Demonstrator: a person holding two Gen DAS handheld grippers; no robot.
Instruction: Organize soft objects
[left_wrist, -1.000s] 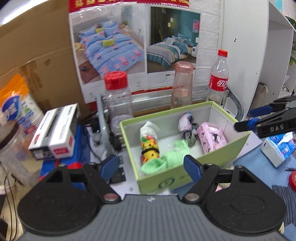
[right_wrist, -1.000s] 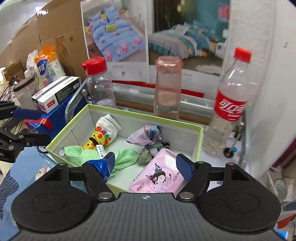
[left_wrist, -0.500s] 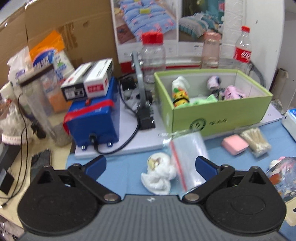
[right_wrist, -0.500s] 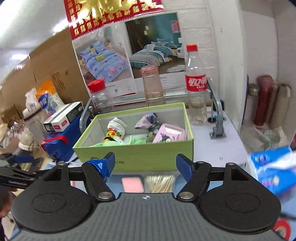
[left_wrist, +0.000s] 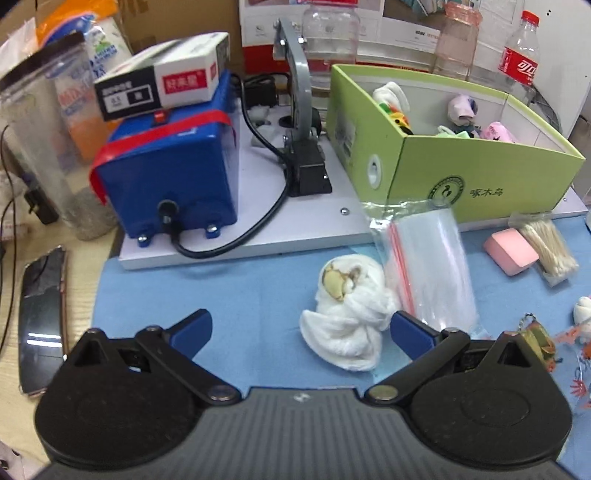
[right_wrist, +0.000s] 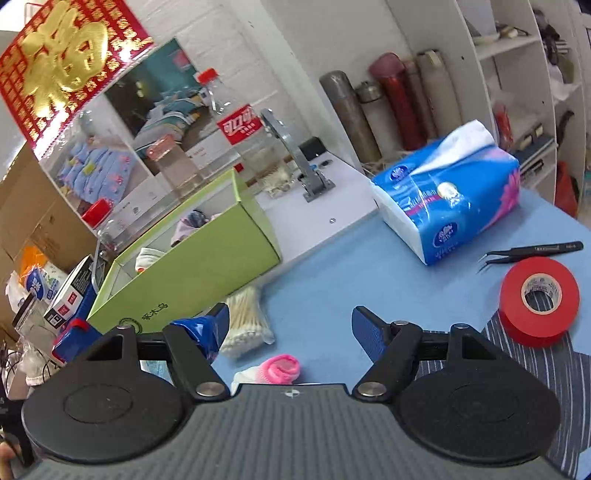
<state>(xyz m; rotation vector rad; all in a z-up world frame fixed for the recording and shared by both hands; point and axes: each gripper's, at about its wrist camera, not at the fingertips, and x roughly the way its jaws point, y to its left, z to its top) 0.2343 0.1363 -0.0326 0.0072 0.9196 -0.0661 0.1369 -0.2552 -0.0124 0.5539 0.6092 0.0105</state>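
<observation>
Both tools have pulled back from the green box (left_wrist: 480, 177), where they hovered a second ago, and now look down at the blue tabletop (left_wrist: 221, 295); that suggests the last item is stowed and the next pick is being lined up. The left tool (left_wrist: 301, 326) is released and empty, its right finger just beside a rolled white sock (left_wrist: 347, 317) that lies against a clear zip bag (left_wrist: 428, 266). The sock looks limp and loosely bunched, with a small yellowish print. The right tool (right_wrist: 290, 325) is also released and empty, above a pink-and-white sock (right_wrist: 275, 371) near its base.
</observation>
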